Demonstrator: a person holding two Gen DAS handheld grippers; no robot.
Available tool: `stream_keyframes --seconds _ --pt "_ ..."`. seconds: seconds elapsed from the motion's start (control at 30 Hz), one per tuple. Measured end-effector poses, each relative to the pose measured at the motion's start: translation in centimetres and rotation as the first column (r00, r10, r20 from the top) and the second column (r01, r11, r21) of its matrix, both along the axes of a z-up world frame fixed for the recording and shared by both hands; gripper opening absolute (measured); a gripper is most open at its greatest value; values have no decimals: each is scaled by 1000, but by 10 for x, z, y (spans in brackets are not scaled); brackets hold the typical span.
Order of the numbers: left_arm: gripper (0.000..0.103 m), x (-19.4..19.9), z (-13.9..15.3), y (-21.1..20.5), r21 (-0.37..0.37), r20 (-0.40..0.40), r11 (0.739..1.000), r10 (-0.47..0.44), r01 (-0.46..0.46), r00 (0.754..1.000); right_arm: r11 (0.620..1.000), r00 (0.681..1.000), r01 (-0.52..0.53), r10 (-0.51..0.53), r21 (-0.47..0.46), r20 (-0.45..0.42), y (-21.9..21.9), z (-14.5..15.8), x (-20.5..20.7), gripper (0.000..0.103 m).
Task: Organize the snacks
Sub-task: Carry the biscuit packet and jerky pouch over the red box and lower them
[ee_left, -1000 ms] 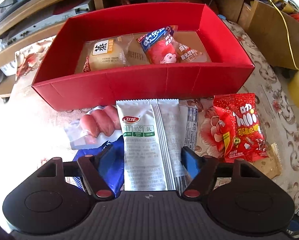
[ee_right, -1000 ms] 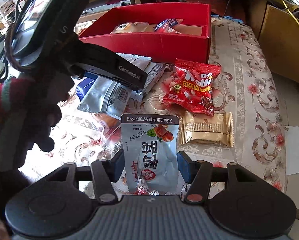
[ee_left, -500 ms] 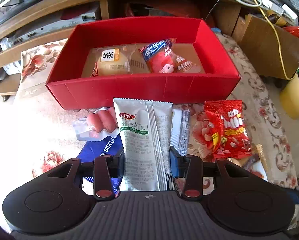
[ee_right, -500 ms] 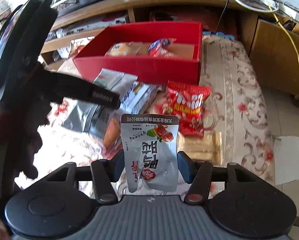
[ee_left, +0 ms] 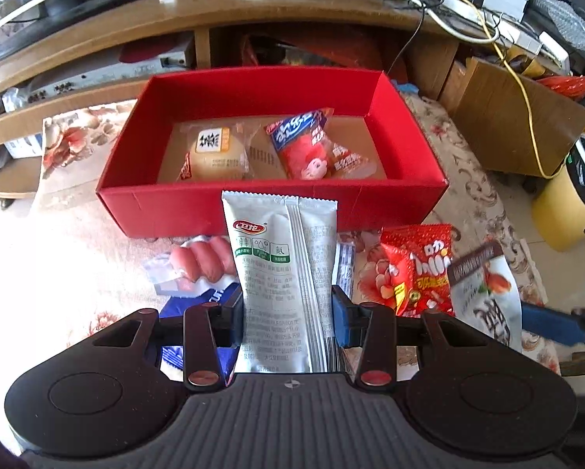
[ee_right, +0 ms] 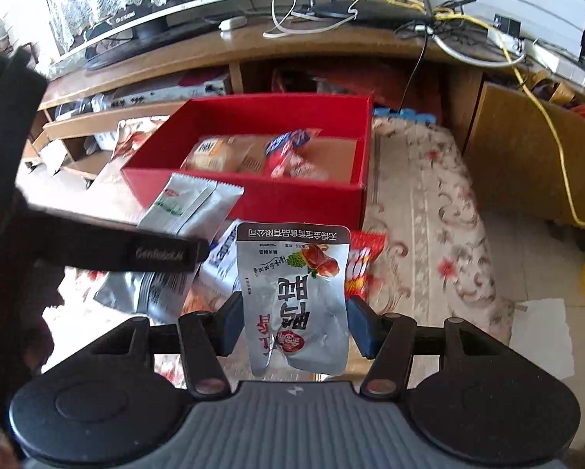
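My left gripper [ee_left: 286, 308] is shut on a long white snack packet [ee_left: 280, 258], held upright above the table in front of the red box [ee_left: 175, 207]. Inside the box lie a wrapped bun [ee_left: 214, 154] and a red-and-blue packet [ee_left: 300, 144]. My right gripper [ee_right: 294, 322] is shut on a silver pouch [ee_right: 296, 285] printed with a drumstick, lifted clear of the table. In the right wrist view the left gripper's black arm [ee_right: 163, 252] and its white packet [ee_right: 186, 207] sit to the left, before the red box [ee_right: 312, 203]. The silver pouch [ee_left: 487, 297] also shows at the right of the left wrist view.
On the floral cloth [ee_left: 483, 211] lie a red snack bag [ee_left: 421, 269], a pack of sausages [ee_left: 202, 262] and a blue biscuit pack [ee_left: 214, 297]. A wooden TV stand [ee_left: 292, 11] with cables rises behind the box. A cardboard box [ee_left: 515, 125] and yellow bin [ee_left: 566, 211] stand right.
The left jaws closed onto the white packet and lifted it off the table. The right gripper rose with the silver pouch. Both views now sit higher above the box.
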State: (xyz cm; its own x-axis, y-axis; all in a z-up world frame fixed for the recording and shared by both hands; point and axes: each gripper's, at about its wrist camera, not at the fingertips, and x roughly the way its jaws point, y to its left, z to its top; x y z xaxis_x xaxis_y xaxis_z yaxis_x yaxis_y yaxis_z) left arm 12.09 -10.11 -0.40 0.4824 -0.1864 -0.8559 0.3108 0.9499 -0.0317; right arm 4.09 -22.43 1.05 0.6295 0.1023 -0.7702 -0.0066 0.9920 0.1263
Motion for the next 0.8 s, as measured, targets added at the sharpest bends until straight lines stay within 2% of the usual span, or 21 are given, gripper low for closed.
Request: stream_keyframes --seconds 0.43,0.8 --pt "50 15 17 -3 -39 42 999 10 -9 999 1000 999 29 -29 -2 35 -5 12 36 53" --pt "50 52 31 -5 -59 77 997 52 -48 996 998 997 63 -64 22 45 -16 20 90 53"
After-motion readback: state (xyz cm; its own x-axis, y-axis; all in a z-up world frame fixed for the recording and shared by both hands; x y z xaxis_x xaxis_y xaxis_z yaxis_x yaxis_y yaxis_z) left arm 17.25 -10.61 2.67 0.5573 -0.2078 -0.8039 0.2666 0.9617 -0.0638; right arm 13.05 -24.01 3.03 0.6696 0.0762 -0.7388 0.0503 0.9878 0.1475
